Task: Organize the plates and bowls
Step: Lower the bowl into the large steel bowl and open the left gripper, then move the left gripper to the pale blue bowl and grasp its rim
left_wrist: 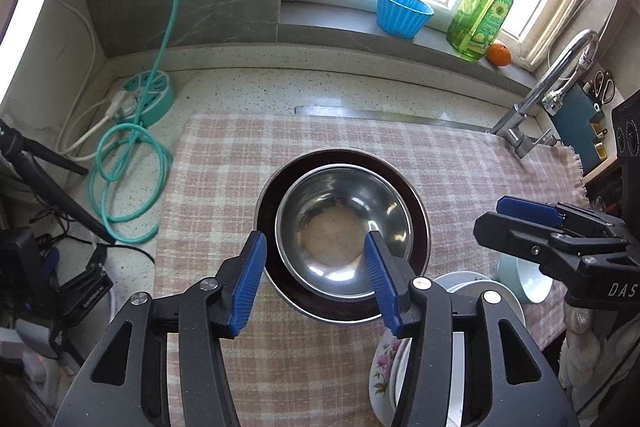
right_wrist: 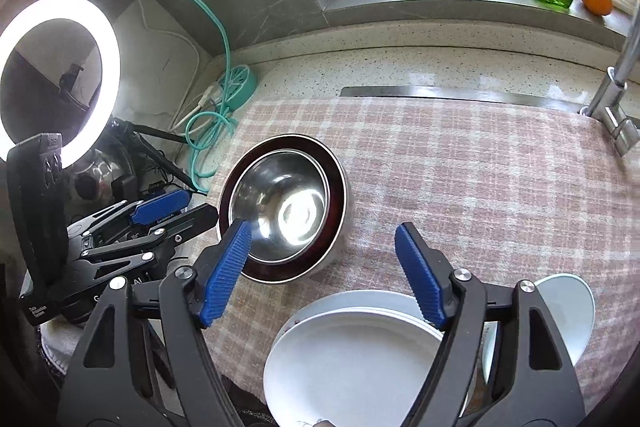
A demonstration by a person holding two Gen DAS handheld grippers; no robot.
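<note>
A steel bowl [left_wrist: 340,223] sits nested inside a larger dark-rimmed steel bowl [left_wrist: 418,215] on the checked cloth [left_wrist: 224,163]. My left gripper [left_wrist: 316,259] is open just above the near side of the nested bowls, holding nothing. In the right wrist view the nested bowls [right_wrist: 284,207] lie left of centre. My right gripper [right_wrist: 324,247] is open and empty, above stacked white plates [right_wrist: 352,355]. A pale bowl [right_wrist: 568,311] stands at the right. The plates [left_wrist: 472,291], a floral plate [left_wrist: 382,371] and the pale bowl [left_wrist: 528,279] show at lower right in the left wrist view.
A blue tub [left_wrist: 402,13], green soap bottle [left_wrist: 480,15] and an orange [left_wrist: 499,54] stand on the sill. A faucet [left_wrist: 548,87] rises at the right. A teal power strip with coiled cable [left_wrist: 148,95] lies left. A ring light [right_wrist: 60,67] stands far left.
</note>
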